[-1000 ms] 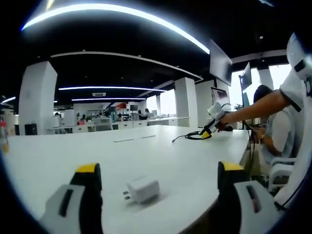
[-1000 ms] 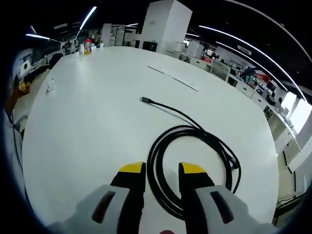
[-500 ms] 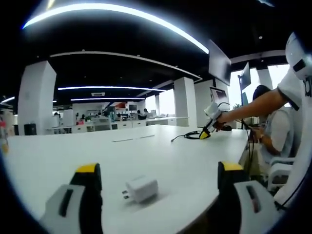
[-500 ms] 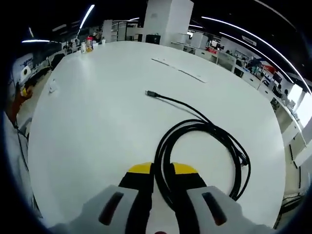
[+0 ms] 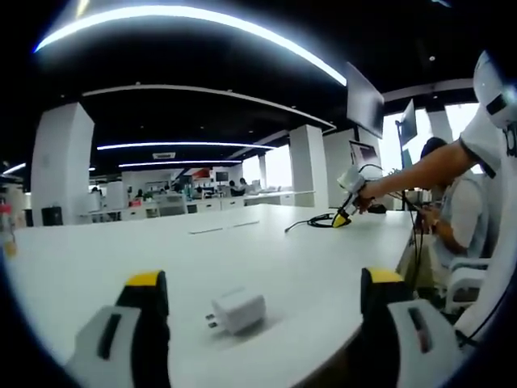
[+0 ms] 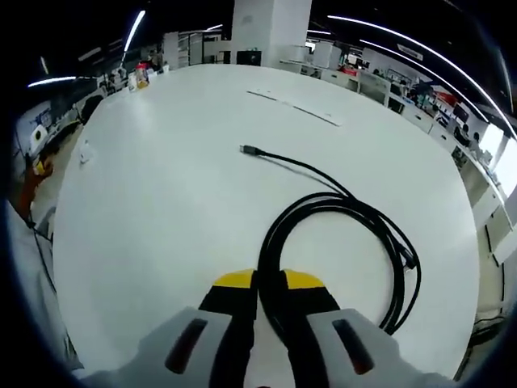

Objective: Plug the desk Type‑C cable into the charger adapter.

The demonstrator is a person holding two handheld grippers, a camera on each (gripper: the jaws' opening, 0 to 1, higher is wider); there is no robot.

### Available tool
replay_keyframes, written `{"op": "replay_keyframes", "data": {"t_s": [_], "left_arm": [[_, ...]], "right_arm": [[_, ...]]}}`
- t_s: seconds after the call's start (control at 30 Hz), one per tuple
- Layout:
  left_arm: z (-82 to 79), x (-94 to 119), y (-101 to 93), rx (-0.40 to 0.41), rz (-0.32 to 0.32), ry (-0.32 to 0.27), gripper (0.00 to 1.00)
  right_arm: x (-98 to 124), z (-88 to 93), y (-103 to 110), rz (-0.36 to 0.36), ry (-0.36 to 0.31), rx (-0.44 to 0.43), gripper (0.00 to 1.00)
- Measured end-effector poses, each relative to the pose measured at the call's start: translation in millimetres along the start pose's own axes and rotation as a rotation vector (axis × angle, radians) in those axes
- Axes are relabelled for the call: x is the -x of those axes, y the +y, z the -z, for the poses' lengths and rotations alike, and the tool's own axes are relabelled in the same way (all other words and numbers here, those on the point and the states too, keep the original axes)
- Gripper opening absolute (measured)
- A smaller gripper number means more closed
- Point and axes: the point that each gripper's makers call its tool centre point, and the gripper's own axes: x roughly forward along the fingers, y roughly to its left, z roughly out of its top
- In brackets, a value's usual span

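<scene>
We see the right gripper [image 6: 269, 283] clenched on the near loop of the black Type-C cable [image 6: 339, 214], yellow-tipped jaws drawn together on the strands. The coil lies on the white table [image 6: 161, 210]; one plug end [image 6: 246, 149] trails out past it, lying free.

In the left gripper view, the left gripper [image 5: 262, 283] stands released, jaws wide apart and holding nothing. The white charger adapter [image 5: 237, 310] lies on the table [image 5: 97, 259] between them, prongs to the view's left. Far across the table we note the right gripper [image 5: 343, 218] at the cable coil [image 5: 317, 221], held by an outstretched arm [image 5: 420, 171].
</scene>
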Motion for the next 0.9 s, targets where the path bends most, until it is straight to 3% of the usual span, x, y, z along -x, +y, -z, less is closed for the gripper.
{"op": "replay_keyframes", "data": {"t_s": [0.3, 0.47, 0.53, 0.9], "left_arm": [[-1.1, -1, 1.1, -0.003, -0.001, 0.002, 1.00], [-1.2, -1, 0.7, -0.012, -0.001, 0.007, 1.00], [-0.9, -1, 0.8, -0.015, -0.001, 0.009, 1.00], [-1.4, 0, 0.6, -0.021, -0.001, 0.009, 1.00]], "right_arm": [[3, 2.0, 10, -0.010, 0.019, 0.041, 0.06], [1, 0.9, 2, -0.008, 0.018, 0.028, 0.06], [4, 2.5, 10, -0.008, 0.018, 0.020, 0.06], [3, 2.2, 14, -0.021, 0.010, -0.011, 0.06]]}}
